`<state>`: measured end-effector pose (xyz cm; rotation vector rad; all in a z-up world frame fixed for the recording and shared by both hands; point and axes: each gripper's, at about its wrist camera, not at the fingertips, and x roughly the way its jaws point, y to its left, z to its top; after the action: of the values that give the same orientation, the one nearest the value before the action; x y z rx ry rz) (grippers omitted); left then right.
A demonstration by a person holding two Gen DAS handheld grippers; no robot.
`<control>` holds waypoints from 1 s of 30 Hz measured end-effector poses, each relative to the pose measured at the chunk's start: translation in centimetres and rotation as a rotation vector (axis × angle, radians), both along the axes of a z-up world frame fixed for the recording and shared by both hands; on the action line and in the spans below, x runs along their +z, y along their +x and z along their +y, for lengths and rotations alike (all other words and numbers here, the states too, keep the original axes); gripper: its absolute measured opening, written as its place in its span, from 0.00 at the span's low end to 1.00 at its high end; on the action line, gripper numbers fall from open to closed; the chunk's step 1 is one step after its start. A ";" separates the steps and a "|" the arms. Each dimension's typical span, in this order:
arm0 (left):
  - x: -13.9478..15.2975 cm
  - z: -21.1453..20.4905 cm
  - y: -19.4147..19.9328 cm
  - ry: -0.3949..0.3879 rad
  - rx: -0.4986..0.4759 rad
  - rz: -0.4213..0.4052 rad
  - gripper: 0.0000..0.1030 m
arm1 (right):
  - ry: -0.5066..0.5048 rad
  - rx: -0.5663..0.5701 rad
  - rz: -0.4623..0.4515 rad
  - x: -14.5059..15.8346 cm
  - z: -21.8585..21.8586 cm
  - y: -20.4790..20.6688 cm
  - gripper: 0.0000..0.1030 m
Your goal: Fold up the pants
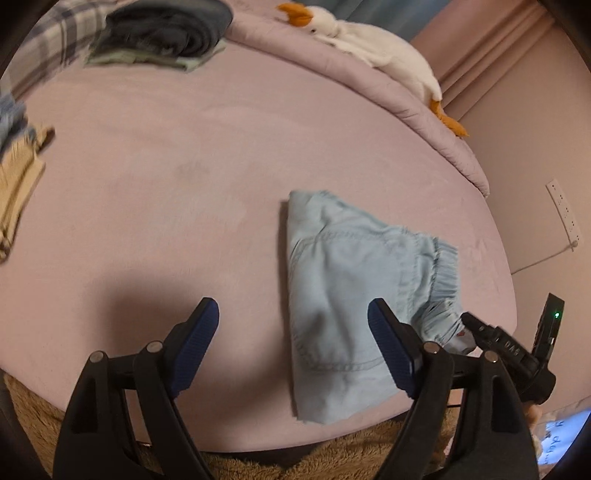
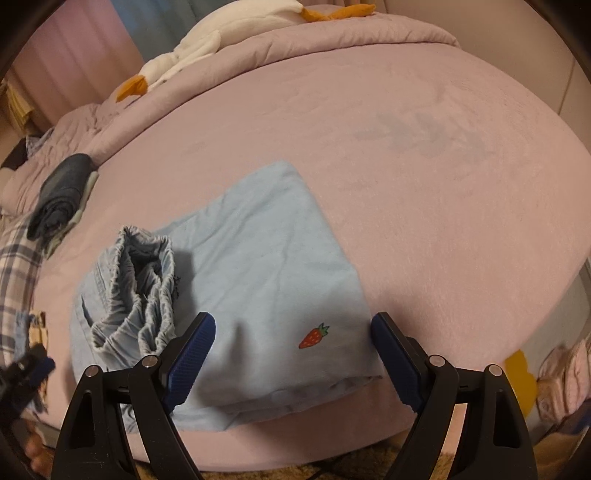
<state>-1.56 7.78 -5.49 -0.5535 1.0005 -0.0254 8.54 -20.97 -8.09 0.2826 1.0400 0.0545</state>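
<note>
Folded light-blue pants (image 2: 258, 266) are lying on the pink bed (image 2: 424, 177), the gathered waistband (image 2: 136, 288) being turned upward and a strawberry print (image 2: 314, 336) being shown. The right gripper (image 2: 293, 349) is being held wide open above the near edge, apparently not touching.

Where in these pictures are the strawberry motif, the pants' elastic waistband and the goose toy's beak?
strawberry motif (image 2: 314, 336): right wrist view, on the red fruit.
elastic waistband (image 2: 142, 291): right wrist view, on the gathered edge.
goose toy (image 1: 295, 14): left wrist view, on its orange beak.
</note>
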 end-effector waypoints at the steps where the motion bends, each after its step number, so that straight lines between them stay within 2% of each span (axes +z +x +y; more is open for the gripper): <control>1: -0.4 -0.1 0.0 -0.007 -0.006 0.009 0.80 | 0.004 -0.003 0.001 0.0 0.0 0.1 0.84; 6: -2.9 -1.5 0.5 -0.030 -0.062 0.068 0.79 | -0.003 -0.001 0.000 0.1 0.2 0.1 0.84; 8: -3.3 -2.2 0.7 -0.007 -0.073 0.079 0.79 | -0.005 0.009 -0.005 0.4 0.5 0.1 0.84; 10: -3.1 -2.4 0.7 0.007 -0.080 0.070 0.79 | -0.010 0.017 -0.008 0.4 0.5 0.0 0.84; 16: -3.7 -1.6 0.7 -0.034 -0.081 0.069 0.80 | -0.008 0.010 -0.004 0.3 0.6 0.1 0.84; 30: -3.6 -1.8 0.4 -0.031 -0.083 0.072 0.80 | -0.005 0.026 -0.011 0.3 0.7 -0.2 0.84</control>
<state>-1.15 5.95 -9.06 -0.5443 1.0944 -0.0961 8.33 -20.22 -7.77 0.2637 1.0329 0.0763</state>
